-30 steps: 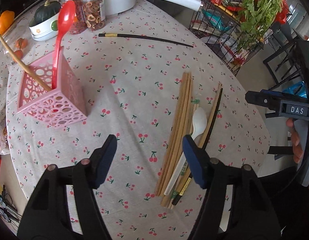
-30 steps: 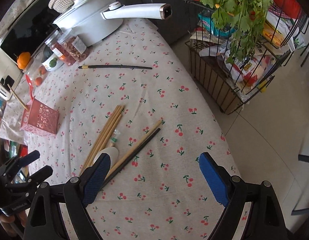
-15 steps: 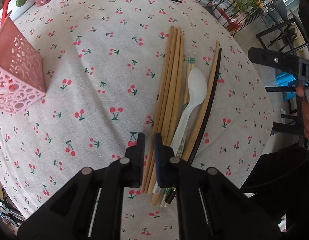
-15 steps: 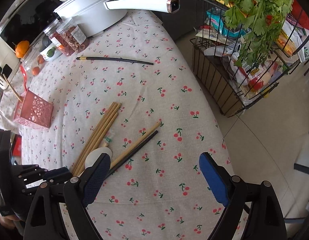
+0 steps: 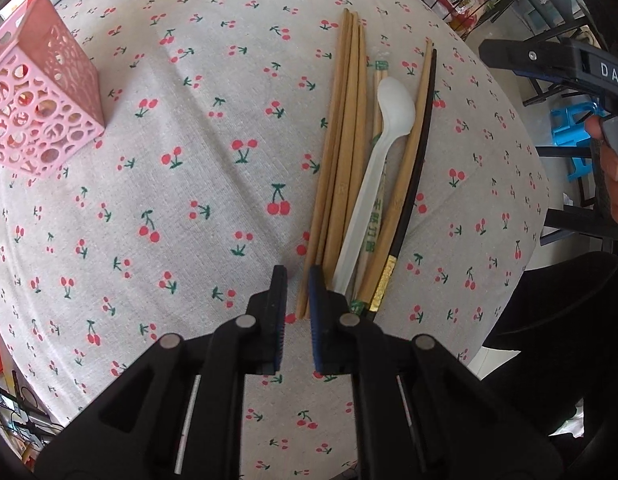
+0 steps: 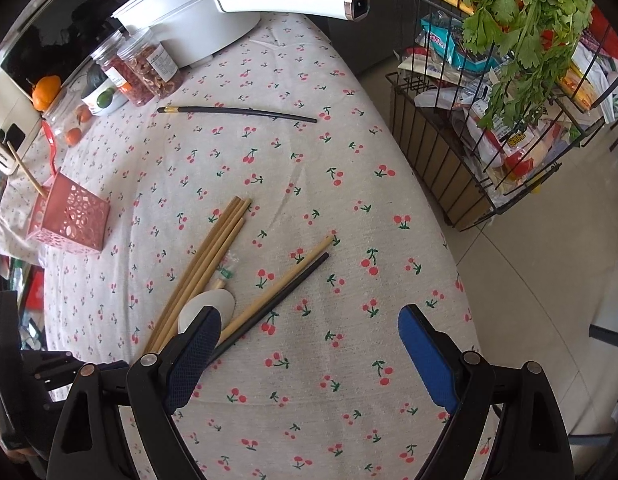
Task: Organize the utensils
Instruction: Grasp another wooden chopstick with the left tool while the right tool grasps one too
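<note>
Now the left gripper (image 5: pixel 295 288) points steeply down at the near ends of the bundle of light bamboo chopsticks (image 5: pixel 341 160) on the cherry-print tablecloth (image 5: pixel 189 184). Its jaws have just been closing and are almost together; one chopstick end seems to lie between them, but a firm pinch I cannot confirm. To do this step well, I think it should clamp only the sticks, not the white plastic spoon (image 5: pixel 383 152) beside them, then lift level toward the pink perforated utensil holder (image 5: pixel 37 112), which stands well apart. The right gripper (image 6: pixel 309 356) hangs wide open over the cloth, holding nothing.
</note>
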{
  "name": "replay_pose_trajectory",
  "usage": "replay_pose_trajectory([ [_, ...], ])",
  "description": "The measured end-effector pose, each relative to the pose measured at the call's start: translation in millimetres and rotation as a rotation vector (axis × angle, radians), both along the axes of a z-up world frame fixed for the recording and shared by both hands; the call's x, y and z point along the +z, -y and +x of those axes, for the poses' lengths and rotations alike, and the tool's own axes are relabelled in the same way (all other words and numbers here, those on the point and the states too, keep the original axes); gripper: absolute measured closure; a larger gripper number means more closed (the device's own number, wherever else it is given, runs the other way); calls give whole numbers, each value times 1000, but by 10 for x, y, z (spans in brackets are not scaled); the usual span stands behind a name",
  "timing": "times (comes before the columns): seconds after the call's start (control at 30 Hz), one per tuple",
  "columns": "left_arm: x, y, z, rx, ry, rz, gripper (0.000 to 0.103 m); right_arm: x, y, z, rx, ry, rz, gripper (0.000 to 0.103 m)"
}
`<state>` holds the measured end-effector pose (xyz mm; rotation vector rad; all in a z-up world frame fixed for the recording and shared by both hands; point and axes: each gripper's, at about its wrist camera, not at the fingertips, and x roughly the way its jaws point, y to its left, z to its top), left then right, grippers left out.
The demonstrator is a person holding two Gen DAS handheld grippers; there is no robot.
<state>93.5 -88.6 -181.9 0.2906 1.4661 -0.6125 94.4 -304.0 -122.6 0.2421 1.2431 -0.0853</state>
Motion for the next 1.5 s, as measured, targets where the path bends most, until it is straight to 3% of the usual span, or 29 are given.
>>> replay_pose_trajectory([
  [0.13,3,-97,49,38,28,4,90,3,-26,-5,3,1,-1,12],
  [0.2,-7,-156,83,52,124,100,91,-2,-35,-7,3,0,0,12],
  [0.23,-8,-188,105,59,131,80,91,-3,-38,-6,5,-1,0,12],
  [0.37,48,-366,194,116,20,-72,91,2,-35,-9,7,3,-2,12],
  [0.5,64,-353,176,98,-24,-118,91,4,-24,4,1,3,4,12],
  [0.6,6,-271,118,63,-43,-88,79,6,-36,9,6,3,5,12],
  [0.8,-18,-174,33,24,-12,-8,83,-9,-56,6,12,-3,2,12],
  [0.83,-21,-170,28,25,10,16,92,-13,-51,7,11,-4,3,12],
  [0.97,86,-122,-15,34,99,23,94,-29,-41,34,8,-10,5,12],
  [1.33,1092,-315,-199,73,439,-110,95,-241,128,218,-83,-43,63,13],
  [1.4,1243,-351,-196,88,493,-140,95,-279,178,253,-113,-41,76,22],
  [1.47,1371,-418,-206,101,535,-169,95,-305,227,302,-128,-32,94,42],
  [1.5,1427,-417,-219,108,552,-180,95,-312,246,331,-126,-22,110,46],
])
